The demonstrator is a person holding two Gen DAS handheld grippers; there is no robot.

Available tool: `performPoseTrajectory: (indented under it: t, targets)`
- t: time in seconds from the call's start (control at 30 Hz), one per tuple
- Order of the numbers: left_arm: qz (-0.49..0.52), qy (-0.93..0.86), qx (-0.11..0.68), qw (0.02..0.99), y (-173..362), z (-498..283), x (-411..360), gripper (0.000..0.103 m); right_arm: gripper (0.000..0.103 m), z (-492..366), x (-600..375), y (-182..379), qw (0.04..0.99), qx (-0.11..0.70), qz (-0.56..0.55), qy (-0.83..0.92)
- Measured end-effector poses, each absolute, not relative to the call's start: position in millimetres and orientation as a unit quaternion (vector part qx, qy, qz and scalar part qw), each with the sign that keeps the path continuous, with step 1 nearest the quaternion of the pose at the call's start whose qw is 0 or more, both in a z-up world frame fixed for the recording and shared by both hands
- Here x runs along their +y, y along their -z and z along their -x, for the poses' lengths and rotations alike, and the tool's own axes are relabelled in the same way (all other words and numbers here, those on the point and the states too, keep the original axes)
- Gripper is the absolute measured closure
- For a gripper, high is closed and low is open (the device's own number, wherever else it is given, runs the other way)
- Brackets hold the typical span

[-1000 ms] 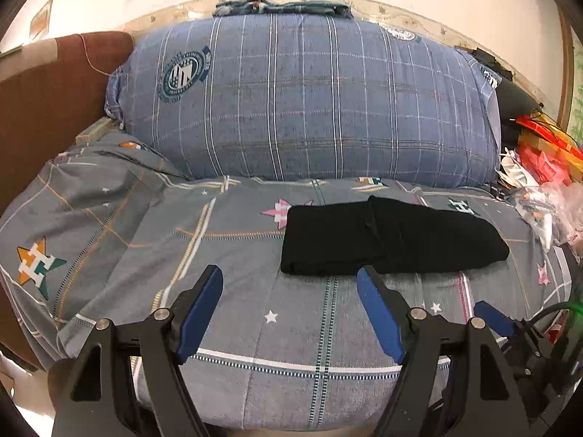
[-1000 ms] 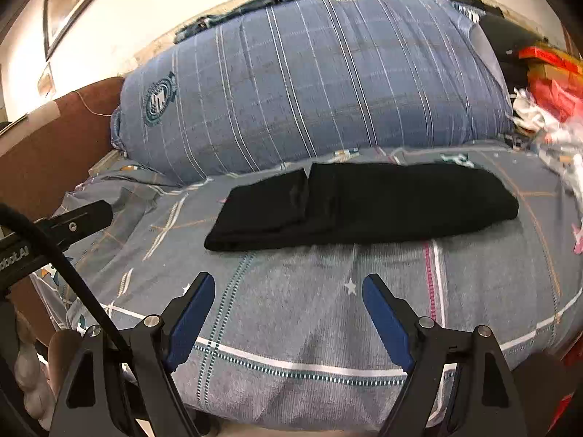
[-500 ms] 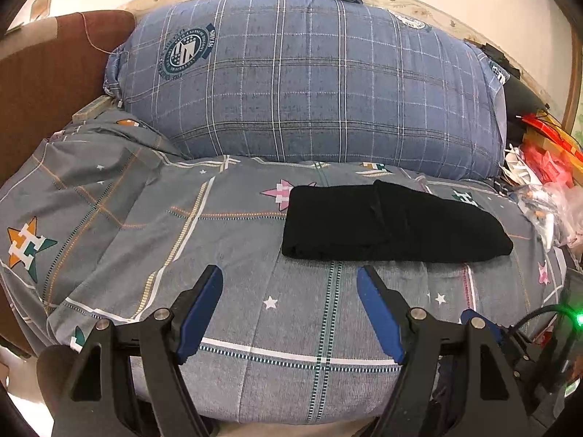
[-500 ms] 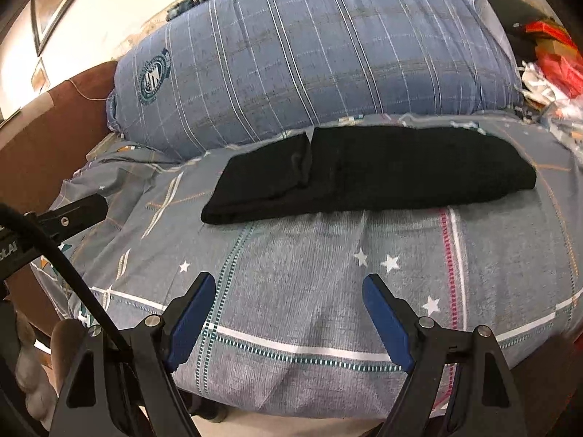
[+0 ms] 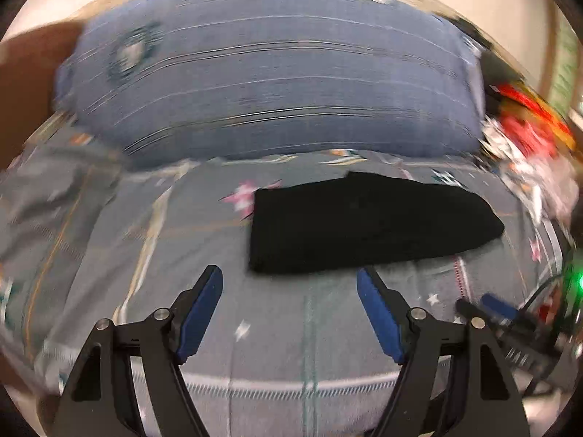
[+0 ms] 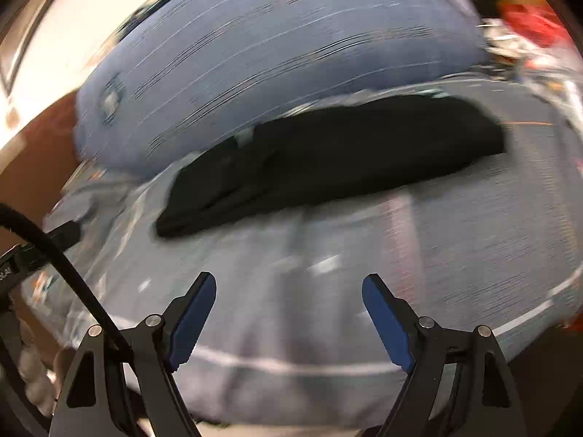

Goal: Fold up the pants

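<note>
The black pants (image 5: 368, 225) lie folded in a long strip on my bed (image 5: 109, 240), close to the big blue pillow (image 5: 269, 83) along the back edge. My left gripper (image 5: 289, 291) is spread wide and holds nothing; the pants sit just past its tips, a bit to the right. My right gripper (image 6: 289, 296) is spread wide too, and the pants (image 6: 328, 160) lie farther ahead of it. Both views are blurry

motion-blurred pillow (image 5: 269, 83), pants folds (image 6: 328, 160) smeared
</note>
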State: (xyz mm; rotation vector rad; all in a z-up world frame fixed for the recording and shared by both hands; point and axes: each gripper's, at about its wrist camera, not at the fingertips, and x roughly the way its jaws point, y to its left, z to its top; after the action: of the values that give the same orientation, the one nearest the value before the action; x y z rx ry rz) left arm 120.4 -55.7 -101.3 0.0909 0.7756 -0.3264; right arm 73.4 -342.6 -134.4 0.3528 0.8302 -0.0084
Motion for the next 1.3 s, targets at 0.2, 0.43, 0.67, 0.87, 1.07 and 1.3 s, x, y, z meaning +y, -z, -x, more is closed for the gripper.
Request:
performPoseTrajectory:
  t: [0.2, 0.43, 0.67, 0.87, 1.07, 1.3]
  targets:
    - [-0.068, 0.266, 0.431, 0.86, 102, -193, -148, 0.028, 0.016, -82, -439, 134, 0.9, 0.36, -0.227, 0.095]
    - [-0.13, 0.359, 0.472, 0.794, 125, -257, -302, 0.028, 0.016, -106, -510, 147, 0.883, 0.335, -0.304, 0.122]
    - [-0.18, 0.42, 0.5, 0.736, 165, -283, -419, 0.028, 0.016, -138, -516, 158, 0.887, 0.337, -0.298, 0.105]
    - [-0.296, 0.449, 0.491, 0.685, 201, -263, -480, 0.03, 0.024, -152, -512, 163, 0.898, 0.319, -0.287, 0.094]
    - [-0.276, 0.487, 0.447, 0.697, 154, -244, -468, 0.094, 0.073, -149, -515, 151, 0.895, 0.316, -0.305, 0.077]
    - [-0.13, 0.494, 0.417, 0.752, 71, -254, -354, 0.095, 0.085, -151, -455, 79, 0.927, 0.29, -0.238, 0.015]
